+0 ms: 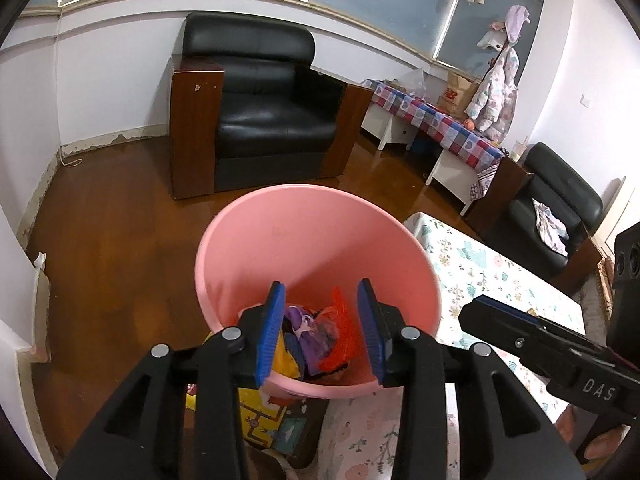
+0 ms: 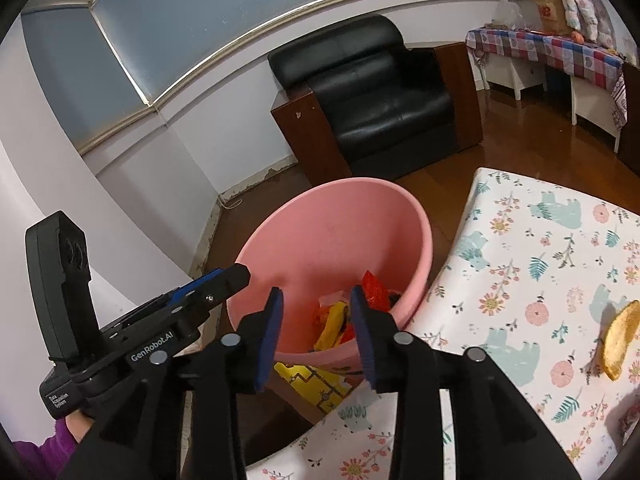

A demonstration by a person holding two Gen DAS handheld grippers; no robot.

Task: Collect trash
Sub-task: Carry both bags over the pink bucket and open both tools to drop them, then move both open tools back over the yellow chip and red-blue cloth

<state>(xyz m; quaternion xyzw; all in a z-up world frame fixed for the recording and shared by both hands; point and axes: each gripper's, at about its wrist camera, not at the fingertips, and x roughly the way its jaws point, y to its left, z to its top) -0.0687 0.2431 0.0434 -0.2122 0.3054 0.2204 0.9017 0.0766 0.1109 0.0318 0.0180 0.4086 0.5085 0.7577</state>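
A pink bin (image 1: 320,236) (image 2: 340,232) stands on the floor beside the floral-clothed table (image 1: 480,272) (image 2: 540,260). Inside lie a purple wrapper (image 1: 308,328), a red net (image 1: 342,328) and a yellow wrapper (image 2: 332,324). My left gripper (image 1: 322,292) hangs over the bin's near side, open, with nothing between its blue pads. My right gripper (image 2: 316,296) also hovers over the bin's near rim, open and empty. Each gripper shows at the edge of the other's view. A yellow-orange peel (image 2: 618,340) lies on the table at the right.
A black armchair (image 1: 264,112) (image 2: 380,92) stands against the far wall. A bench with a checked cloth (image 1: 432,120) runs along the right, and a second black armchair (image 1: 556,208) is beyond the table. A yellow printed bag (image 2: 316,384) lies under the bin.
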